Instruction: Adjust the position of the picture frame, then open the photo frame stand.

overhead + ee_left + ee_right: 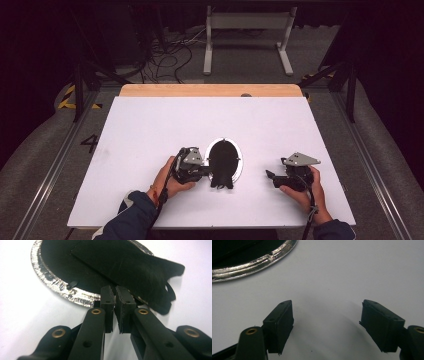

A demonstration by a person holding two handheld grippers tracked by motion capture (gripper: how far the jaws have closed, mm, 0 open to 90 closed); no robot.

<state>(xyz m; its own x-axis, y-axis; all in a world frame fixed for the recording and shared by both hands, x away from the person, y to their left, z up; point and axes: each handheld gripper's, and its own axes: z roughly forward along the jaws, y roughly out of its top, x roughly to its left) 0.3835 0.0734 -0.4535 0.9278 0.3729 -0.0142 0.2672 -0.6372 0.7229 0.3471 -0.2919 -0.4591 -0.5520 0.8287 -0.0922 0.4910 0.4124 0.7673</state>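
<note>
Near the front edge of the white worktop point(150, 125), about midway along it, lies an oval foil-rimmed tray point(53, 283) with a black cloth piece point(140, 272) resting in it, its tail hanging over the tray's front rim. The left gripper point(115, 293) sits at that rim with its jaws pressed almost together on the cloth's edge, so the step in hand looks like taking hold of the cloth. The right gripper point(327, 315) rests apart toward the right edge, jaws spread and empty. Next, probably, a gentle lift, checking the thin fabric doesn't slip free.
</note>
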